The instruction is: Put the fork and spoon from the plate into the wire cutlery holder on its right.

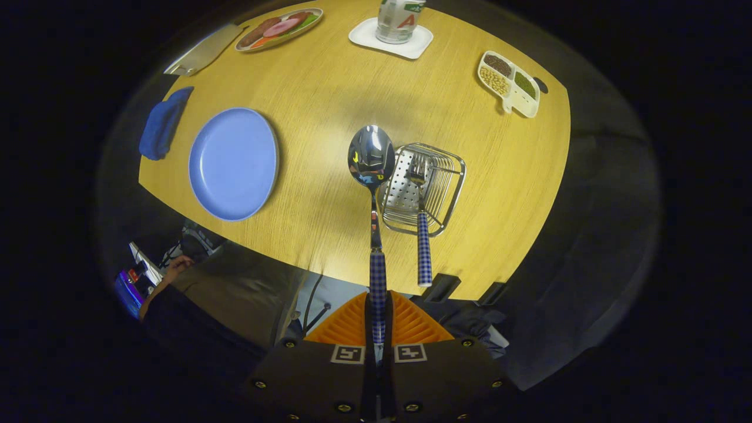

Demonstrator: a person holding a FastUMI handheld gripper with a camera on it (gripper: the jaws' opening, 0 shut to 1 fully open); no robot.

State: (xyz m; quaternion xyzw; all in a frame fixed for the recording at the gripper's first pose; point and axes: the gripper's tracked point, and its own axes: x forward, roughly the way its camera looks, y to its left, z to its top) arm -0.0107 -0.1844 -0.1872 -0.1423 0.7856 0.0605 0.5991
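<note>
My gripper (378,320) is shut on the blue checked handle of the spoon (371,157), both orange fingers (346,323) pressing on it. The spoon points straight ahead, high above the table, and its shiny bowl hangs just left of the wire cutlery holder (449,182). The fork (422,235) stands in the holder, tines down and its checked handle sticking up toward me. The blue plate (234,163) lies bare to the left of the holder.
A folded blue cloth (161,124) lies left of the plate. Farther back are a food plate (279,28), a can on a white coaster (390,40) and a divided dish of beans (509,83). A person's hand (175,269) shows below the wooden table's near edge.
</note>
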